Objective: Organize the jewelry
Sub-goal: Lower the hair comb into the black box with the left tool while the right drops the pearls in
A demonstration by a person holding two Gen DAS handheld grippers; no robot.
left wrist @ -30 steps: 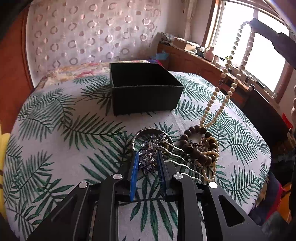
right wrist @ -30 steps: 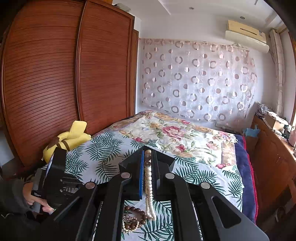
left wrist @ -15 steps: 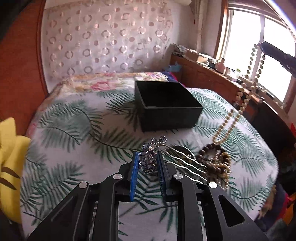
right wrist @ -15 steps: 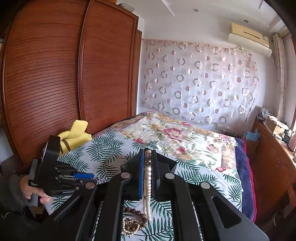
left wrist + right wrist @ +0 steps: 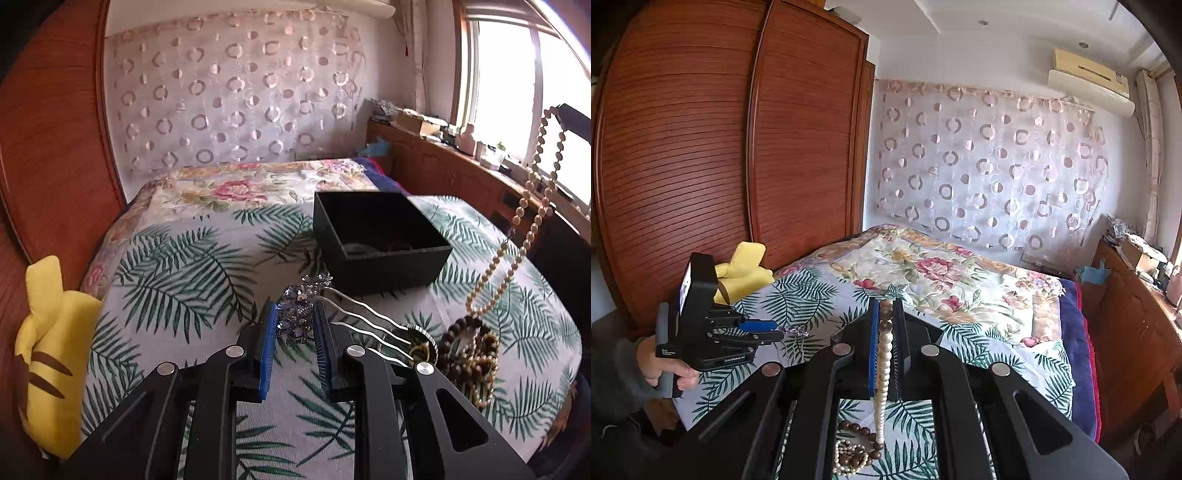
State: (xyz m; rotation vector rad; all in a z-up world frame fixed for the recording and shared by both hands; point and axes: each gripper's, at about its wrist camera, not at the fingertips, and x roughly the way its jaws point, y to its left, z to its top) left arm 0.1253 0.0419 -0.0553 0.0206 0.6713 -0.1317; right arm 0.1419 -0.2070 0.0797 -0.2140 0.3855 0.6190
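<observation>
My left gripper is shut on a jewelled hair comb, purple stones between the pads, silver wavy prongs sticking out right, held above the bed. The open black jewelry box sits just beyond it, with something small inside. My right gripper is shut on a pearl necklace that hangs down from the jaws; it also shows in the left wrist view, dangling at right. A pile of dark wooden beads and pearls lies on the bedspread beside a small round dish.
The bed has a palm-leaf cloth over a floral quilt. A yellow plush toy lies at the left edge by a wooden wardrobe. A wooden cabinet with clutter runs under the window.
My left gripper lifted the hair comb off the dish and moved left and up. My right gripper raised the pearl necklace higher, drawing more of it out of the pile.
</observation>
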